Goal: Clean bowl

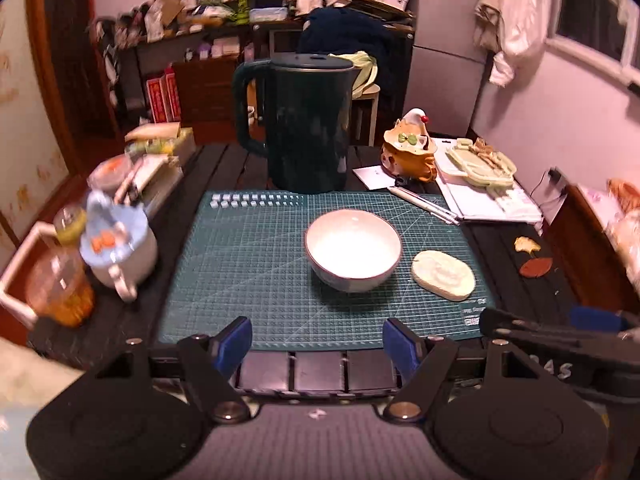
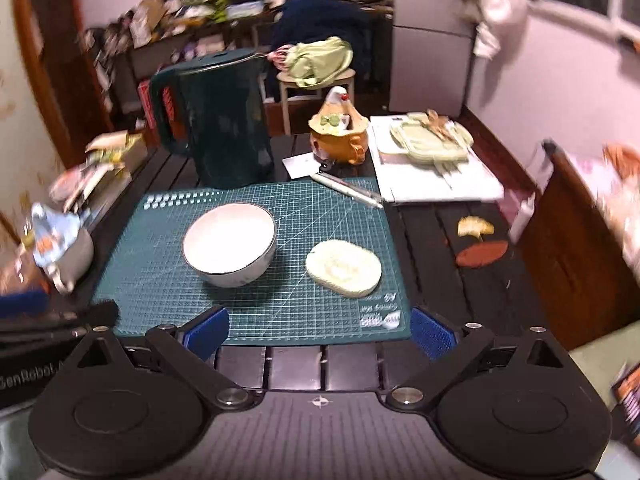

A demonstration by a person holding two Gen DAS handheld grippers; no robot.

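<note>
A white bowl with a dark rim stands upright on the green cutting mat. Its inside looks bare. A pale oval sponge lies flat on the mat just right of the bowl. My left gripper hovers open over the mat's near edge, short of the bowl, with nothing between its blue pads. My right gripper is open as well, wide, above the near edge of the mat, with bowl and sponge ahead of it. Part of the right gripper shows at the right of the left wrist view.
A dark green kettle stands behind the mat. A lidded mug and an orange cup sit left. A hen-shaped pot, pens, papers with a green tray and leaves lie right.
</note>
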